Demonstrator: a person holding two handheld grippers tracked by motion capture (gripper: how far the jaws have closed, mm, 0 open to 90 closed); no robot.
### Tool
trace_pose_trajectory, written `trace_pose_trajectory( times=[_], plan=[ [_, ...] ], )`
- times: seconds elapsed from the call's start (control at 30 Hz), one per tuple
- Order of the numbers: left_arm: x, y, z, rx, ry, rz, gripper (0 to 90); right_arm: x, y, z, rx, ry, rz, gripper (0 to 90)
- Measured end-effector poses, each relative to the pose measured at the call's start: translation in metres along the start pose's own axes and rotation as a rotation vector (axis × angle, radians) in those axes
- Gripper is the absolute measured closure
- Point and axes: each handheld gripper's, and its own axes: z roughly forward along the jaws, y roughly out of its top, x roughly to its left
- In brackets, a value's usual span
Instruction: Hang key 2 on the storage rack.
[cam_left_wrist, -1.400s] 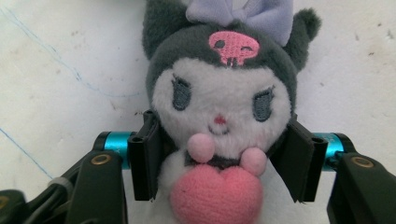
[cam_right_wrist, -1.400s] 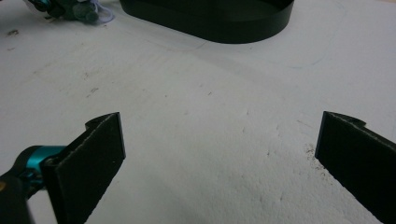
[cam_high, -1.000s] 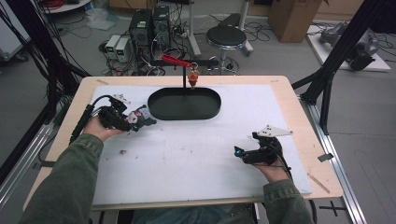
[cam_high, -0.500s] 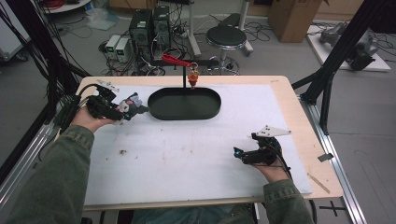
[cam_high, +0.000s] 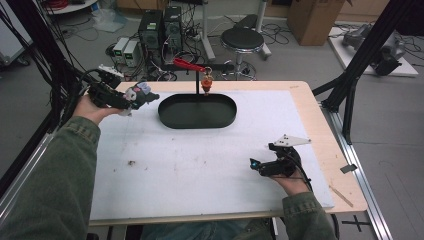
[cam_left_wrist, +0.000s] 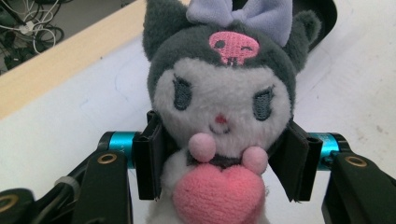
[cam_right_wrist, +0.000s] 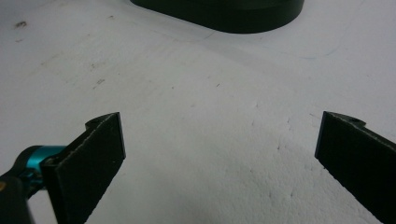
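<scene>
Overhead, the left gripper (cam_high: 142, 96) is carrying a small plush toy (cam_high: 139, 93) above the table's far-left corner, just beside the black oval tray (cam_high: 197, 111), probably because the toy is meant to go into it. The right gripper (cam_high: 256, 164) is resting low on the white mat (cam_high: 200, 160) near the person, well apart from the toy, likely waiting out of the way.

Looking along the left gripper, both pads are pinching the plush toy (cam_left_wrist: 222, 116) at its neck, under the cheeks, so the head and pink heart are facing the camera.

Along the right gripper, the jaws are standing spread with nothing between them, pointing across bare mat toward the tray (cam_right_wrist: 219, 11).
</scene>
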Motion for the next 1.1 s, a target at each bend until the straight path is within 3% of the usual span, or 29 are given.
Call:
trace_pose_trajectory(
  times=[0.07, 0.2, 0.27, 0.43, 0.8, 0.9, 1.0, 1.1],
  plan=[
    [0.003, 0.006, -0.001, 0.009, -0.021, -0.001, 43.1, -0.001, 0.0, -0.001, -0.004, 0.0, 0.003, 0.8],
    [0.01, 0.012, -0.001, 0.0, -0.004, -0.033, 43.3, -0.001, -0.001, 0.0, 0.004, 0.0, 0.008, 0.8],
    [0.01, 0.018, 0.0, 0.001, 0.0, -0.028, 43.4, -0.002, -0.001, 0.001, 0.007, 0.0, -0.001, 0.8],
    [0.004, 0.034, 0.002, -0.001, 0.006, 0.001, 43.4, -0.002, -0.001, 0.001, 0.003, -0.005, -0.004, 0.8],
    [-0.004, 0.079, 0.003, 0.03, 0.027, -0.015, 43.3, -0.001, -0.002, 0.004, 0.033, 0.012, -0.01, 0.8],
    [-0.007, 0.09, 0.006, 0.058, 0.023, -0.002, 43.4, -0.001, -0.002, 0.003, 0.028, 0.014, -0.004, 0.8],
    [-0.012, 0.098, 0.008, 0.047, 0.018, 0.008, 43.4, -0.003, -0.002, 0.003, 0.023, 0.011, 0.004, 0.8],
    [-0.019, 0.107, 0.011, 0.072, 0.057, 0.019, 43.3, -0.003, -0.002, 0.003, 0.026, 0.007, -0.001, 0.8]
  ],
)
